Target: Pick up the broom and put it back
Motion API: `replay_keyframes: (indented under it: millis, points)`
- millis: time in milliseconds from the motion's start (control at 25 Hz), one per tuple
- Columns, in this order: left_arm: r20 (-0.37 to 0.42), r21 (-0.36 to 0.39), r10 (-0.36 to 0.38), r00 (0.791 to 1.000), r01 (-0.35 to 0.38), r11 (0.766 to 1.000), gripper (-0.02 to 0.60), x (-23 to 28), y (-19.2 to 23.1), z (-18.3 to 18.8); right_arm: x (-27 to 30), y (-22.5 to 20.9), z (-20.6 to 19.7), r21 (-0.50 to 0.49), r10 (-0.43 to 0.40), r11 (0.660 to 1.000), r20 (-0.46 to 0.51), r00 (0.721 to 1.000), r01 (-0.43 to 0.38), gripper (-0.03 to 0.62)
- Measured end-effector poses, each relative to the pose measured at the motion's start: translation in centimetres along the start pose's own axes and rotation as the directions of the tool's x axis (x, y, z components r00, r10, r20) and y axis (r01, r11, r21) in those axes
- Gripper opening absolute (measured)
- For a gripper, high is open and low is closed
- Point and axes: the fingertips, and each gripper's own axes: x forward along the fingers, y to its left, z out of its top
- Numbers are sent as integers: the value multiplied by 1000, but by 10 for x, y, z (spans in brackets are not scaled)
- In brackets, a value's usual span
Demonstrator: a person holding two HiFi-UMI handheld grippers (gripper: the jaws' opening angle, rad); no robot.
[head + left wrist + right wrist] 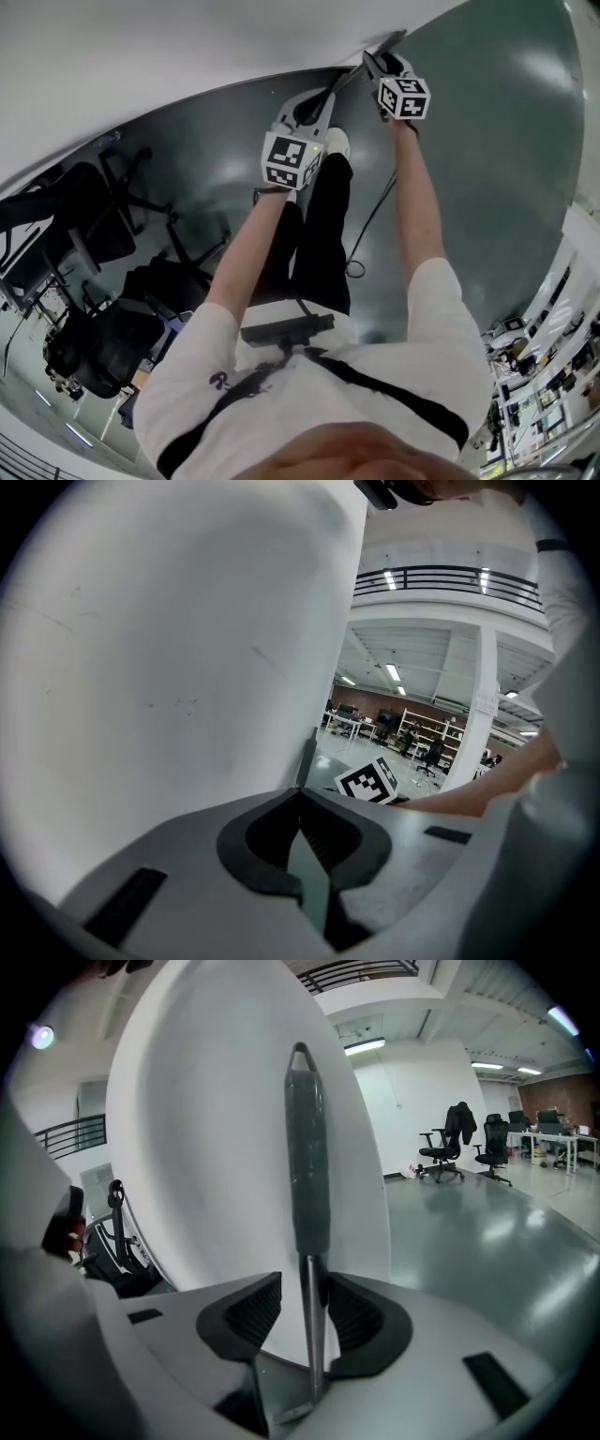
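The broom shows only as a thin dark handle that slants up to the white wall. In the right gripper view its thick grey grip stands upright against the white wall. My right gripper is open, with the thin shaft between its jaws, close to the right pad and apart from the left one. It is the farther gripper in the head view. Lower on the handle, my left gripper is shut on the shaft. In the left gripper view the handle runs on from its closed tips. The broom's head is hidden.
The wall curves close along the left of both grippers. Grey floor lies to the right. Black office chairs stand at the left, and two more far off. A cable lies by the person's legs and shoe.
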Motion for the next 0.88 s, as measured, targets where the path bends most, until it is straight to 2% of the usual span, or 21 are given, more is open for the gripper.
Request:
replay_keyframes:
  millis: [160,200,400,520,720,880]
  points:
    - [-12,-11,6,1000,-6,1000,12,-7,5,-6,3,2,1,-16,-2,1000,-15,1000,1,142]
    - [-13,-16,9,1000,-9,1000,12,-11,6,-7,1,5,1,-20,-5,1000,-20,1000,5,95]
    - [8,-36,23,1000,-23,999,12,-27,10,3,-18,25,1,-61,-22,998,-38,999,20,95]
    - [-5,-56,10,1000,-10,998,12,-36,8,6,-38,44,-8,-73,-34,997,-45,998,31,95]
    - [-13,-92,8,1000,-9,996,12,-57,5,6,-72,61,-21,-30,-118,993,-50,992,116,95]
    - [17,-105,21,1000,-19,994,12,-80,7,21,-100,76,-5,19,-203,979,-29,979,203,95]
